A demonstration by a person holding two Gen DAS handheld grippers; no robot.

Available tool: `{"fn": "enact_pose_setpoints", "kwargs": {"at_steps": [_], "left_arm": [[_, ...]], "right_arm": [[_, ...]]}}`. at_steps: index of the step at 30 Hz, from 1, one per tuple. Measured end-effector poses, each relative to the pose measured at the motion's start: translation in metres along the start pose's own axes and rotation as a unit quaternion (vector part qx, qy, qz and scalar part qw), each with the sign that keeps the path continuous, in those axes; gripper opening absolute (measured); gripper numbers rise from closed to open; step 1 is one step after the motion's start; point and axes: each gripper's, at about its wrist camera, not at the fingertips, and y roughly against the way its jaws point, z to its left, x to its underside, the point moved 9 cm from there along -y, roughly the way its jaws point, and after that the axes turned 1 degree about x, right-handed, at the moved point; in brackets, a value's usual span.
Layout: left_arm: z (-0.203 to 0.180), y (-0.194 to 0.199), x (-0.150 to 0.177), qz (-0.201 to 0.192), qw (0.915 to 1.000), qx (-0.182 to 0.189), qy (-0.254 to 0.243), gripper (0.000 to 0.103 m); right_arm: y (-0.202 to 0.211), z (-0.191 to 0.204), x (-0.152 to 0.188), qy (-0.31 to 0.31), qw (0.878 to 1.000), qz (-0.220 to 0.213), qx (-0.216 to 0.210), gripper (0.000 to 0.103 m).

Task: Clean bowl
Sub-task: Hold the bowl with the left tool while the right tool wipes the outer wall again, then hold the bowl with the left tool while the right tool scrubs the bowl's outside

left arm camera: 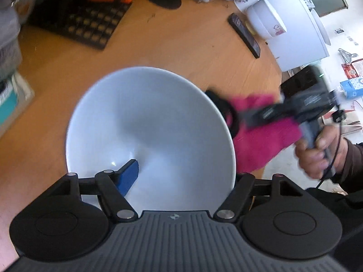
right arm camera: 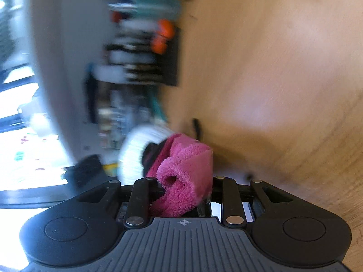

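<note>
Left tongs [left arm camera: 181,181] pinch the white bowl [left arm camera: 149,136] by its near rim, one blue pad [left arm camera: 128,176] inside, holding it tilted above the worktop [left arm camera: 181,52]. Beside its right rim I see the right tongs [left arm camera: 229,115] carrying a pink cloth [left arm camera: 261,136], blurred.

From the right wrist, those tongs [right arm camera: 181,181] are pressed onto the pink cloth [right arm camera: 183,176]; the bowl [right arm camera: 133,154] shows only as a white smear.

I judge wiping is under way; next I'd bring the cloth inside the bowl.

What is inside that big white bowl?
Inside the white bowl only the left gripper's blue finger pad shows. The pink cloth stays outside the rim; the gripper covers the bowl's near edge.
</note>
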Motion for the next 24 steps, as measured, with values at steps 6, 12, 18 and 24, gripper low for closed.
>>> {"fn": "enact_pose_setpoints", "kwargs": {"at_steps": [6, 12, 18, 24], "left_arm": [[0.008, 0.003, 0.003, -0.008, 0.9999, 0.007, 0.011, 0.077], [0.007, 0.003, 0.008, -0.001, 1.0, -0.004, -0.006, 0.079], [-0.008, -0.001, 0.025, -0.009, 0.9788, -0.14, -0.149, 0.098], [-0.013, -0.005, 0.035, -0.047, 0.9943, -0.069, -0.066, 0.102]], "right_arm": [[-0.027, 0.013, -0.001, 0.06, 0.997, 0.04, 0.024, 0.027], [-0.049, -0.011, -0.023, 0.106, 0.988, 0.015, 0.107, 0.027], [-0.052, -0.011, -0.024, 0.122, 0.985, 0.018, 0.122, 0.028], [-0.051, -0.017, -0.017, 0.119, 0.985, 0.03, 0.12, 0.028]]}}
